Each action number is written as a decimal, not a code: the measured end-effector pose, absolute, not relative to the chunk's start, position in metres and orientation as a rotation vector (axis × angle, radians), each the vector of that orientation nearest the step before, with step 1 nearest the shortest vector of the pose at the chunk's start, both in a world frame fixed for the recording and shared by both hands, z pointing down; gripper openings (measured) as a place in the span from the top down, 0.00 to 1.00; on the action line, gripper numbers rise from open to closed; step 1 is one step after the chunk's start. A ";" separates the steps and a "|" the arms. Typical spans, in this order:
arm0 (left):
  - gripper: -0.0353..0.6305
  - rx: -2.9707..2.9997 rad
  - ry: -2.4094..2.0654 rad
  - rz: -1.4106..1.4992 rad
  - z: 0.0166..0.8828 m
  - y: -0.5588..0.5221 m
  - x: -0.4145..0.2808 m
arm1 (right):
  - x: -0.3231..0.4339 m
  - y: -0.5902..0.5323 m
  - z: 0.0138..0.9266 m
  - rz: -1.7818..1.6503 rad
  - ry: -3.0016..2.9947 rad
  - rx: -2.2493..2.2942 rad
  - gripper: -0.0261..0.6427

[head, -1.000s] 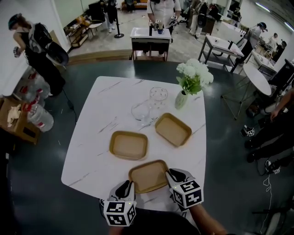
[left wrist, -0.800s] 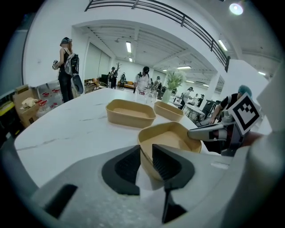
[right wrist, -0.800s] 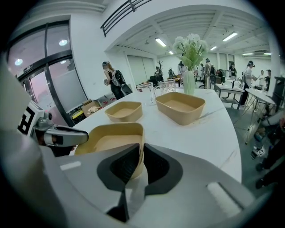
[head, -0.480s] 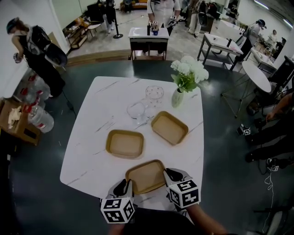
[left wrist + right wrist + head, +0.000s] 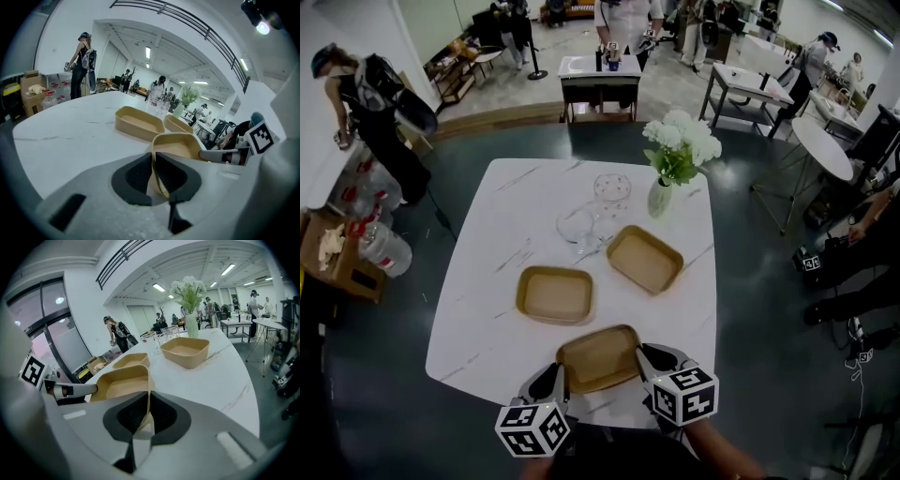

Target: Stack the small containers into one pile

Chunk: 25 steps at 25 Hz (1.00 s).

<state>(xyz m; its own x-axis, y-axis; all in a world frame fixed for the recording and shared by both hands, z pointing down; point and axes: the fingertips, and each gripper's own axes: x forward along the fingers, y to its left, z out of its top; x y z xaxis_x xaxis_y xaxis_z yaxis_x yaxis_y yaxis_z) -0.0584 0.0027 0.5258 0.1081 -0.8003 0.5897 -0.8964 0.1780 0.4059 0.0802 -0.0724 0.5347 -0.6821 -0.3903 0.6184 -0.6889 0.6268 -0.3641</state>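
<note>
At table (image 5: 478, 300) near edge, left gripper (image 5: 555, 378) and right gripper (image 5: 648, 356) just clamped onto nearest container (image 5: 598, 358) side walls; container itself unmoved.

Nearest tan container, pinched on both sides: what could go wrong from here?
Both hand-held grippers, left and right, have just closed on the near container's thin walls; they could buckle or slip. It sits by the table edge, so a slip might drop it. Glasses stand just behind the other containers.

A vase (image 5: 659, 199) of white flowers stands beside two glasses (image 5: 580, 228).
</note>
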 end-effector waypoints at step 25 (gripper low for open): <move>0.93 1.951 -1.465 0.221 0.463 -0.071 -0.150 | 0.005 -0.094 0.478 0.953 -2.317 1.123 0.94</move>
